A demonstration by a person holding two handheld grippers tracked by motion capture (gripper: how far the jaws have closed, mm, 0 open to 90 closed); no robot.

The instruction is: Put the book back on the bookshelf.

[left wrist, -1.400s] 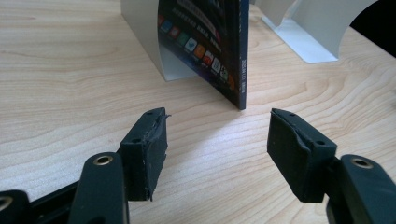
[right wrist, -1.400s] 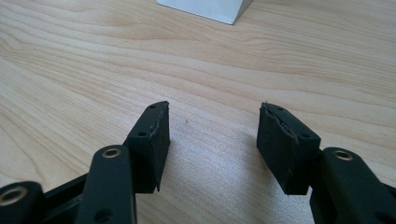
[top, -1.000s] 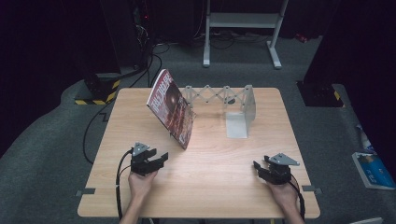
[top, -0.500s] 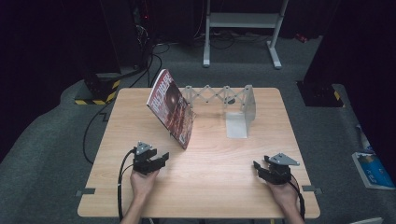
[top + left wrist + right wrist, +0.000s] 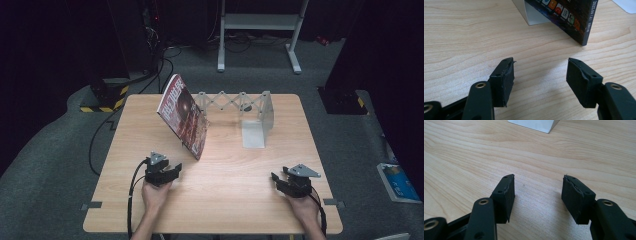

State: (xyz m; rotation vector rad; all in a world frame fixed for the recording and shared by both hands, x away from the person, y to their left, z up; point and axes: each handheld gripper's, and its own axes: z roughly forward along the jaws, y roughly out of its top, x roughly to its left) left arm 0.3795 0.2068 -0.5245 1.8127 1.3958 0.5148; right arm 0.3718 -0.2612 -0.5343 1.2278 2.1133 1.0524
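While empty, left gripper (image 5: pixel 172 171) near leaning magazine (image 5: pixel 183 116), seemingly untouched.

Magazine (image 5: pixel 184 116): dark red/black cover w/ red title, colourful icon row on back; bookend rack (image 5: pixel 255 114) grey-white metal; table (image 5: pixel 215 200) light wood grain; both grippers' jaws black

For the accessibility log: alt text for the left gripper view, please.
The open left gripper hovers over a wooden table, jaws empty, aimed at the lower corner of a leaning magazine that is propped against a white bookend.
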